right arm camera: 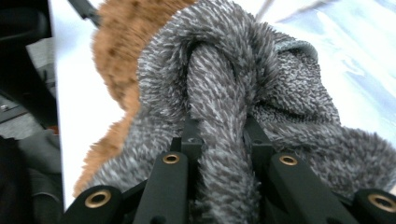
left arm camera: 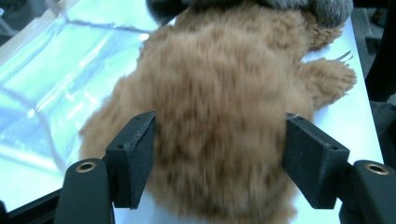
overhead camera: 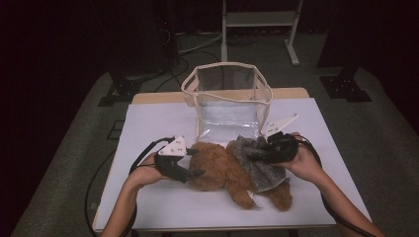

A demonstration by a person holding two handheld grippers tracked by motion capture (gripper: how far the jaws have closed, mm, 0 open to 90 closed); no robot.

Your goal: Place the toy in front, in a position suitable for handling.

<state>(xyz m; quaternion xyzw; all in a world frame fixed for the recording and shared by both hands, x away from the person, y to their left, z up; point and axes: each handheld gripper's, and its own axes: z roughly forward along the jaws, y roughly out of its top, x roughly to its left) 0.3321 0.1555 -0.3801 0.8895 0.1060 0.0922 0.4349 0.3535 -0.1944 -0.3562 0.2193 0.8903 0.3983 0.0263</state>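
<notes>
The brown teddy bear (overhead camera: 225, 173) lies low centre in the high view, before the clear bag (overhead camera: 227, 101). The left gripper (left arm camera: 219, 154) clasps its body, jaws half open; the right gripper (right arm camera: 219, 140) pinches the grey knitted garment (right arm camera: 261, 93). Best to hold the bear steady and pull the knit gently, never jerking.

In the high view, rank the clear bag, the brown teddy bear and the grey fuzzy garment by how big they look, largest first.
1. Clear bag, standing open behind the toy.
2. Brown teddy bear, partly covered, so its full extent is hidden.
3. Grey fuzzy garment, bunched on the bear.
The bag and bear look close; treat that order as unsure.
</notes>
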